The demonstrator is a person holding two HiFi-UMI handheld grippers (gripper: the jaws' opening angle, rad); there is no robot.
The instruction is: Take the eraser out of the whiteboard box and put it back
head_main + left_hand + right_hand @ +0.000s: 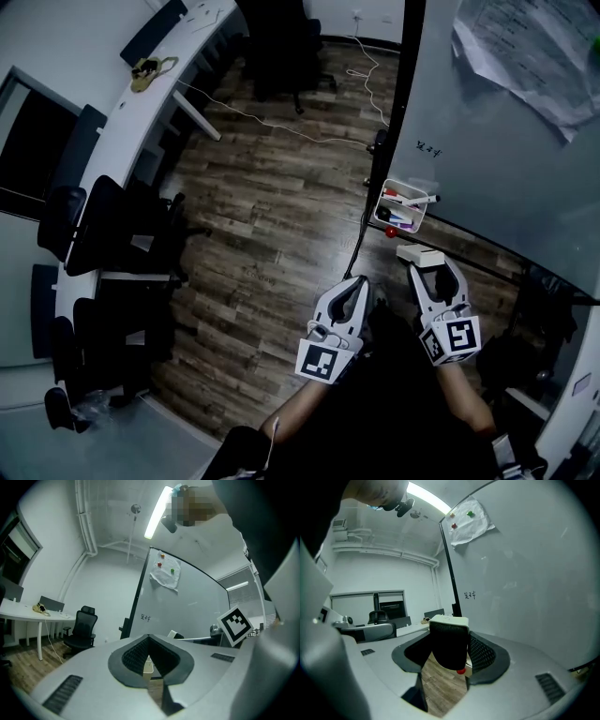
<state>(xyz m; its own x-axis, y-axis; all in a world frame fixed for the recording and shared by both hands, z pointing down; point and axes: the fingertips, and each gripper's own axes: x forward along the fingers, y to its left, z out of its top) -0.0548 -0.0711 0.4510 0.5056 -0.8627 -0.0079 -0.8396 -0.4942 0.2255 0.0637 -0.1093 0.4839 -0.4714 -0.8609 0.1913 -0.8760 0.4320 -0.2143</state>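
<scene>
Your right gripper [433, 277] has its jaws clamped on the eraser [449, 641], held at their tips. The box [387, 191] sits just ahead. Your left gripper [353, 289] has its jaws pressed together, empty. The eraser is likely light, with a stiff back and soft felt; grip the hard sides.

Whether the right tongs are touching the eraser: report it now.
Touching. The right gripper view shows the eraser clamped between the pads of the right tongs.

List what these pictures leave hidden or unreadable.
- Scribble on the whiteboard: too small to read in every view.
- Pinned papers: head view, cut by the top edge, print blurred.
- Box: head view, contents under the markers too small and dark.
</scene>
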